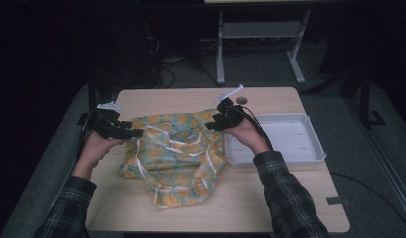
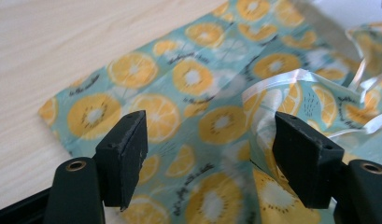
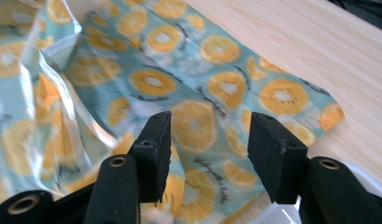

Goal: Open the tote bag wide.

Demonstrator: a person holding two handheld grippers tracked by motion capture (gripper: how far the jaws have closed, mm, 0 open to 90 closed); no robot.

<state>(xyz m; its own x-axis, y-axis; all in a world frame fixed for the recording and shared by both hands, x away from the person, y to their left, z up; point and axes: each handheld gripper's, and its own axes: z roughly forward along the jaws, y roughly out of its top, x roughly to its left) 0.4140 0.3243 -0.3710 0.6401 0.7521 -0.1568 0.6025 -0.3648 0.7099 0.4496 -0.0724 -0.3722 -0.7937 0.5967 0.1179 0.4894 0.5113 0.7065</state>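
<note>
A teal cloth printed with orange slices and edged in white ribbon point(image 1: 175, 153) lies crumpled on the wooden table point(image 1: 270, 198). My left gripper point(image 1: 133, 132) is at the cloth's left edge, jaws open over the fabric point(image 2: 193, 116), a raised ribbon-edged fold beside its right jaw. At the cloth's upper right corner, my right gripper point(image 1: 210, 124) is open too, its jaws spread above the flat printed fabric point(image 3: 202, 121). Neither gripper holds the cloth.
A white plastic tray point(image 1: 309, 148) stands on the table just right of the cloth, beside the right hand. A small dark round spot point(image 1: 241, 100) sits near the table's far edge. Table legs and cables stand on the floor beyond.
</note>
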